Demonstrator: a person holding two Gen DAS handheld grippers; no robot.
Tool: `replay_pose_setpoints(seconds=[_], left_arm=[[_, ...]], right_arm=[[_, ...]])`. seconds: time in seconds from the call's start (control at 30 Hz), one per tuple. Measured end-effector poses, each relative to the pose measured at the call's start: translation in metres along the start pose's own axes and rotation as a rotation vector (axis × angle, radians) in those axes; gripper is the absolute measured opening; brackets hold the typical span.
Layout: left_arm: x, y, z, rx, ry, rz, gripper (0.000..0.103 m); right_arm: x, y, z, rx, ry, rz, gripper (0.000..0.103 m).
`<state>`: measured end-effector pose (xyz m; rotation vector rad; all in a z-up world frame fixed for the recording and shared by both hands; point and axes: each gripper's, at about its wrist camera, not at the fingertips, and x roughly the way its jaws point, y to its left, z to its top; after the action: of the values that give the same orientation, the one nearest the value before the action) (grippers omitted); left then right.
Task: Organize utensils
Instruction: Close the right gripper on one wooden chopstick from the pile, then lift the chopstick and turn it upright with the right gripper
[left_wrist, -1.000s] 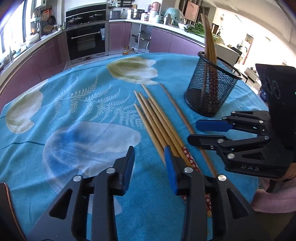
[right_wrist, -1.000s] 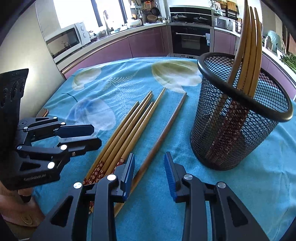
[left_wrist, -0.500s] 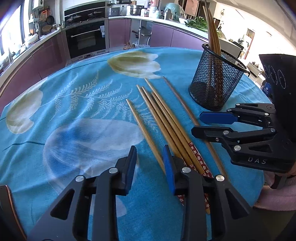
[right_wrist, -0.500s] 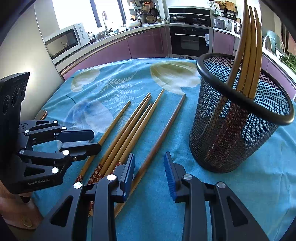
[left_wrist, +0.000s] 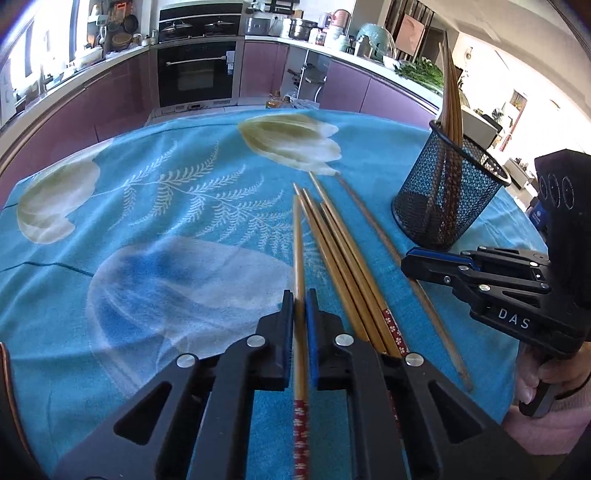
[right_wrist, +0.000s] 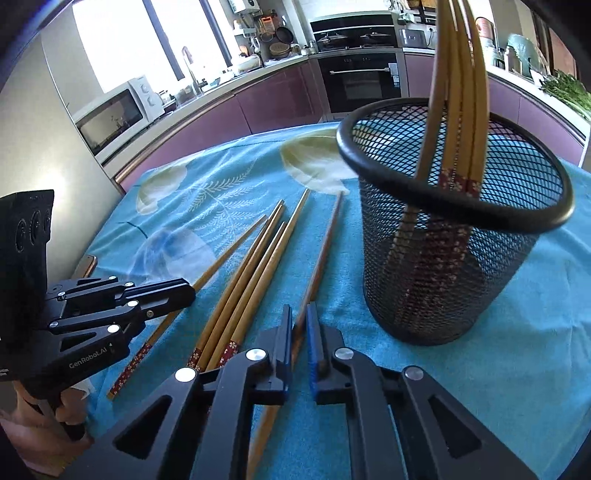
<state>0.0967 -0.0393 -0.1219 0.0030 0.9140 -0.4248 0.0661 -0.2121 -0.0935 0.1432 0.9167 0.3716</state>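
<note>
Wooden chopsticks with red patterned ends lie on a blue flowered tablecloth (left_wrist: 147, 221). My left gripper (left_wrist: 300, 295) has its jaws closing onto one light chopstick (left_wrist: 297, 236), pads pressing its sides. It has swung away from the loose bundle (left_wrist: 343, 266) beside it. My right gripper (right_wrist: 300, 314) has its jaws closing onto the darker single chopstick (right_wrist: 325, 243), which runs on under the gripper. A black mesh holder (right_wrist: 454, 258) stands upright to the right with several chopsticks (right_wrist: 458, 92) in it. Each view shows the other gripper: right gripper (left_wrist: 404, 264), left gripper (right_wrist: 192, 291).
The loose bundle (right_wrist: 251, 277) lies between the two held sticks. A person's hand (left_wrist: 546, 376) holds the right gripper's handle at the table's near edge. Purple kitchen cabinets, an oven (left_wrist: 195, 74) and a microwave (right_wrist: 114, 122) stand beyond the table.
Both grippers went from open to shut, each on a chopstick. The left-hand chopstick first slid away from the bundle, then turned to lie between the left jaws.
</note>
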Motion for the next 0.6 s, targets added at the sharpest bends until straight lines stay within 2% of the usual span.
replay_pose_setpoints(seconds=[0.13,0.23,0.3,0.33,0.37,0.4,0.5,0.53,0.6], left_arm=[[-0.008,-0.005,-0.001,0.019,-0.014,-0.024,0.007],[-0.005,-0.008,-0.004,0.032,0.003,-0.029,0.007],[-0.003,-0.008,-0.005,0.032,0.010,-0.036,0.007],[-0.002,-0.009,-0.005,0.033,0.011,-0.040,0.007],[-0.002,-0.009,-0.006,0.035,0.012,-0.045,0.007],[-0.002,-0.010,-0.006,0.039,0.012,-0.049,0.007],[0.000,-0.013,-0.006,0.053,0.018,-0.053,0.007],[0.001,-0.012,-0.006,0.054,0.024,-0.056,0.007],[0.003,-0.011,-0.007,0.051,0.027,-0.061,0.008]], right_arm=[[-0.007,0.003,0.000,-0.014,-0.018,0.022,0.003],[-0.003,0.006,0.001,-0.034,0.010,0.005,0.005],[0.000,0.009,0.000,-0.046,0.006,-0.033,0.011],[0.003,0.011,0.000,-0.061,0.007,-0.057,0.019],[0.006,0.012,-0.001,-0.072,0.008,-0.079,0.023],[0.010,0.013,-0.001,-0.073,0.015,-0.086,0.024],[0.012,0.013,-0.001,-0.080,0.003,-0.095,0.019],[0.012,0.011,-0.001,-0.067,0.006,-0.080,0.009],[0.012,0.008,-0.001,-0.048,0.001,-0.061,0.008]])
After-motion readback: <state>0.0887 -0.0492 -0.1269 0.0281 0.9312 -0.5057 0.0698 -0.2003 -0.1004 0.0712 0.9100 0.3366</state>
